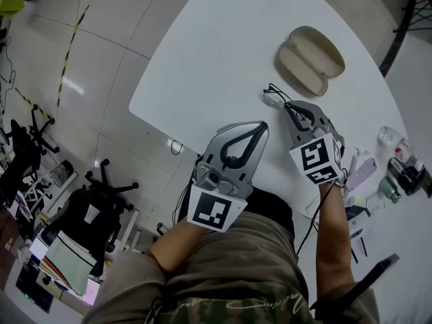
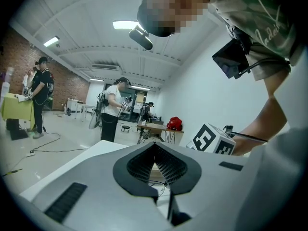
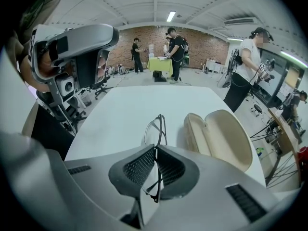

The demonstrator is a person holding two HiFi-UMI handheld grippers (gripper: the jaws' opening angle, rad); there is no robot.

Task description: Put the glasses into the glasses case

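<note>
The right hand-held gripper (image 3: 155,148) is clamped on the glasses (image 3: 156,129). Its ribbed dark pads pinch the thin dark wire frame, and the lenses stick out past the jaw tips, over the counter (image 3: 120,109). In the head view this right hand-held gripper (image 1: 291,106) holds the glasses (image 1: 275,96) just above the smooth white surface of the counter (image 1: 223,52). The left hand-held gripper (image 1: 260,125) hangs near the counter's edge with its jaws together on nothing, as its own view (image 2: 155,146) shows. Beyond the glasses lies the glasses case (image 1: 310,59), an oval beige clamshell. It is open and empty, and its smooth pale lining (image 3: 219,136) faces up.
</note>
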